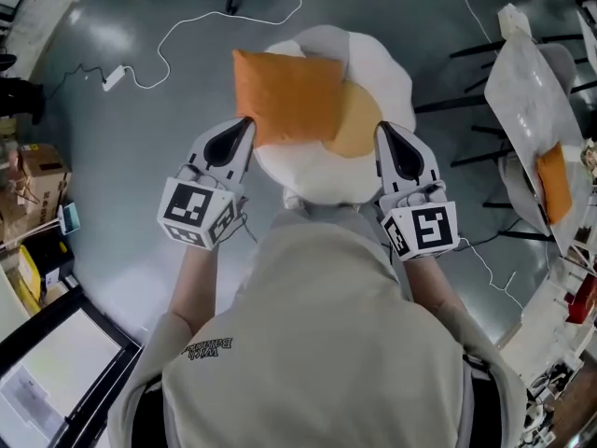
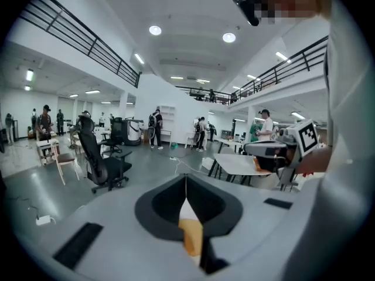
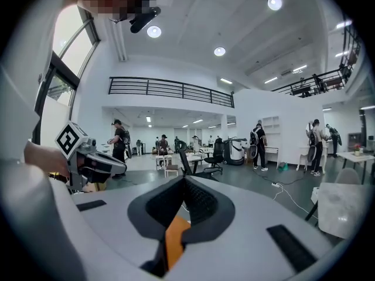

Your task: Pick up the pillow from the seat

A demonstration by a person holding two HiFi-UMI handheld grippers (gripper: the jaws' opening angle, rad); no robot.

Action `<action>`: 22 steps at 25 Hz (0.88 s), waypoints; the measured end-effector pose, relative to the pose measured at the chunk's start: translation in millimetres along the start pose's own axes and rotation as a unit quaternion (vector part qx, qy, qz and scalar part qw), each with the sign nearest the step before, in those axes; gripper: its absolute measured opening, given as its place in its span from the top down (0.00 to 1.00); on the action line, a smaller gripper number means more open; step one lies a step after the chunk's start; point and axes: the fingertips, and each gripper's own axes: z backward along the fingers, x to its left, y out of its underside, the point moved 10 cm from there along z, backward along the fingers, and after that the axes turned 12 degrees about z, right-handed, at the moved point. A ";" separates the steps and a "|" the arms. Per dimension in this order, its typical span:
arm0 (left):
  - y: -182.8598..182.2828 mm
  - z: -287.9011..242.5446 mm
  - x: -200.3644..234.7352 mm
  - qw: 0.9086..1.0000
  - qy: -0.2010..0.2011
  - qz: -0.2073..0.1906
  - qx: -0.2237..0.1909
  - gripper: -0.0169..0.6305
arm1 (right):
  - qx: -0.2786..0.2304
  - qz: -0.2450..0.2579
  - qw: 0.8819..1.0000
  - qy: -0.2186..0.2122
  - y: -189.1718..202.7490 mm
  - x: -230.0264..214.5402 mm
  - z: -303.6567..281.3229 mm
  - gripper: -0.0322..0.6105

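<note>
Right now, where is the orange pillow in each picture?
Head view: the pillow is above centre, over the white seat, pinched between the left hand-held gripper and the right hand-held gripper.
Left gripper view: orange sliver, low centre, in the closed jaws.
Right gripper view: orange strip, low centre, in the closed jaws.
Landmark: the marker cubes; each gripper view shows the other's.

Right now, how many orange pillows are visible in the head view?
2. One pillow is pinched by the left claw and right claw over the white seat; the second pillow lies on a chair at the right edge. More may be hidden.
</note>
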 end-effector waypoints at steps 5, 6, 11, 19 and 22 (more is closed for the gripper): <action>-4.9 -7.0 -13.5 1.000 -0.027 0.005 -0.012 0.96 | 0.000 -0.005 1.000 -0.020 8.7 -18.7 -2.4 0.94; -5.6 -8.5 -16.3 0.999 -0.029 0.010 -0.015 0.96 | -0.001 -0.004 1.000 -0.025 9.2 -21.9 -2.7 0.94; -7.4 -12.8 -25.8 0.999 -0.043 0.010 -0.016 0.96 | -0.004 -0.011 0.999 -0.036 11.8 -34.7 -2.3 0.94; -2.7 -38.1 -20.1 0.998 -0.067 0.002 0.006 0.96 | 0.021 -0.064 0.994 -0.082 36.3 -65.2 -28.3 0.93; 1.1 -45.5 -10.8 0.994 -0.104 -0.009 -0.015 0.95 | 0.040 -0.089 0.990 -0.100 59.9 -73.4 -49.2 0.93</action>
